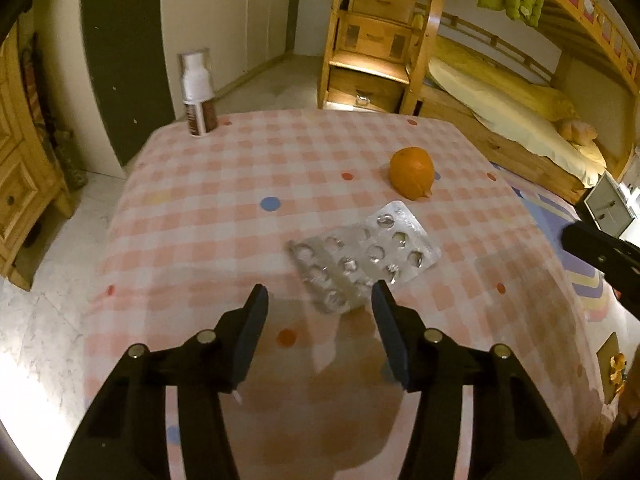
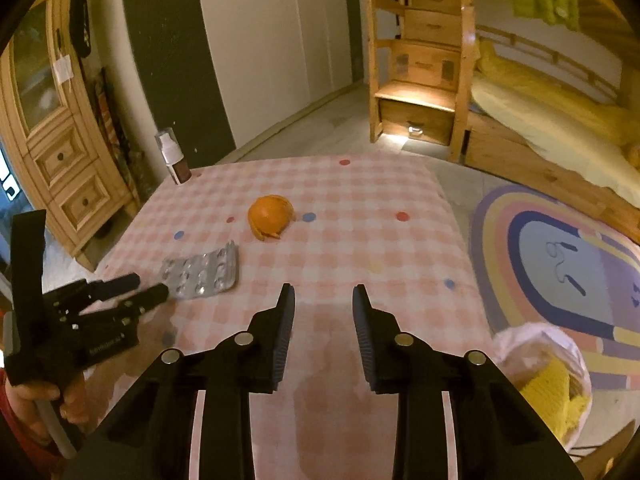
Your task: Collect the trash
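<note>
Two empty silver blister packs lie overlapping on the pink checked tablecloth. My left gripper is open, its tips at the packs' near edge; a corner of the nearer pack sits between the fingers without being pinched. Beyond the packs rests an orange peel dome. My right gripper hovers open over bare cloth with nothing between its fingers, to the right of the packs; it shows as a dark shape in the left wrist view.
A brown and white pump bottle stands at the table's far left corner. A white bag with something yellow inside hangs off the table's right side. A wooden cabinet, bunk bed stairs and a rainbow rug surround the table.
</note>
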`<action>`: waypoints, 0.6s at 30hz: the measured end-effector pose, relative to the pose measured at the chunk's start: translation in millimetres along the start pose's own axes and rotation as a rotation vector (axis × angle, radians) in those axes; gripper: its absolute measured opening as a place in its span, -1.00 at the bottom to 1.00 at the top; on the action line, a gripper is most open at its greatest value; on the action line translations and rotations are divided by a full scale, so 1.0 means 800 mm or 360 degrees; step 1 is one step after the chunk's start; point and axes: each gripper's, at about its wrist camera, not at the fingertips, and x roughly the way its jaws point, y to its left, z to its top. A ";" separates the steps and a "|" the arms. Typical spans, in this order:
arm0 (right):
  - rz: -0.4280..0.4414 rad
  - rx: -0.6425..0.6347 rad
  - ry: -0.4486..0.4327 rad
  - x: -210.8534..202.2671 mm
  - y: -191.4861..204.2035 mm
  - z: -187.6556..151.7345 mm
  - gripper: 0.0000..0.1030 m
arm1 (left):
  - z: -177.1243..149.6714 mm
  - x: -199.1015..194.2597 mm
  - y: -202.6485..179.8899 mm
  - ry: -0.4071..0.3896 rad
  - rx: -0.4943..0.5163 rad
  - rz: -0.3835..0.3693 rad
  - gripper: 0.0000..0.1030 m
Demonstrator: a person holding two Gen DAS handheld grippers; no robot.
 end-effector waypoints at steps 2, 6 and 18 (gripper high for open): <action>0.0007 -0.0004 0.0006 0.012 0.002 0.007 -0.41 | 0.005 0.010 -0.003 0.0011 0.0013 0.0005 -0.06; 0.0032 0.0007 0.0005 0.026 0.005 0.017 -0.40 | 0.009 0.015 -0.014 0.0001 0.0081 0.0065 -0.41; 0.0135 -0.0054 0.0038 0.061 0.040 0.039 0.05 | 0.008 -0.051 0.039 -0.0179 -0.0084 0.0044 -0.96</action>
